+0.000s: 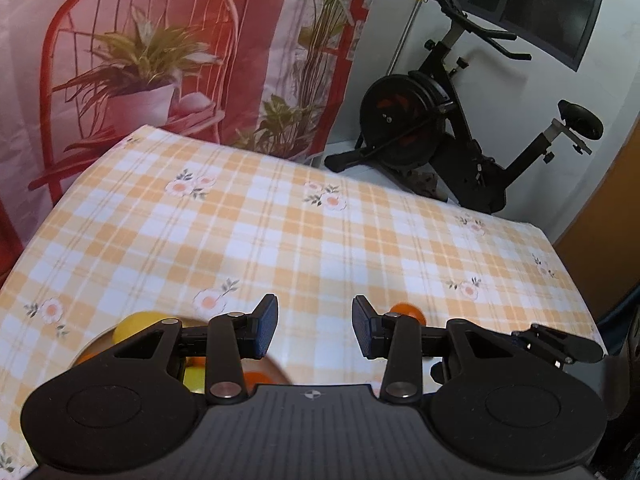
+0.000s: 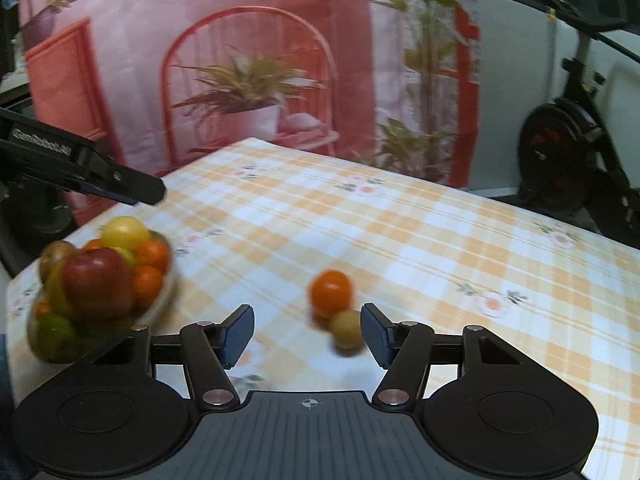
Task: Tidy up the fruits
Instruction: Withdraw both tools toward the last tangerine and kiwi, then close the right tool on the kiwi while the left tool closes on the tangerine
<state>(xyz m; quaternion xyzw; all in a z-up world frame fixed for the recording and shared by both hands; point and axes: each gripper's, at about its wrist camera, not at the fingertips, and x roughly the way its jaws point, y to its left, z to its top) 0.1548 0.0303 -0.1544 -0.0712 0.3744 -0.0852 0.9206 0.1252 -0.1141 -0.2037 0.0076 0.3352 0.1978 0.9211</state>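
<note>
A pale bowl [image 2: 162,298] heaped with a red apple [image 2: 96,280], a yellow fruit [image 2: 124,234], oranges and green fruit stands at the table's near left. Loose on the checked cloth lie an orange [image 2: 332,292] and a small brownish-green fruit [image 2: 347,330]. My right gripper [image 2: 308,334] is open; the small fruit lies just inside its right fingertip, with no grip on it. My left gripper [image 1: 315,328] is open and empty, above the bowl [image 1: 86,350], with the yellow fruit [image 1: 136,324] under its left finger and the orange [image 1: 408,312] behind its right. It [image 2: 120,184] also shows above the bowl.
An orange-and-white checked cloth [image 1: 280,232] covers the table. A printed backdrop of a red chair and plants [image 1: 140,60] hangs behind the far edge. A black exercise bike [image 1: 440,120] stands beyond the table's far right corner.
</note>
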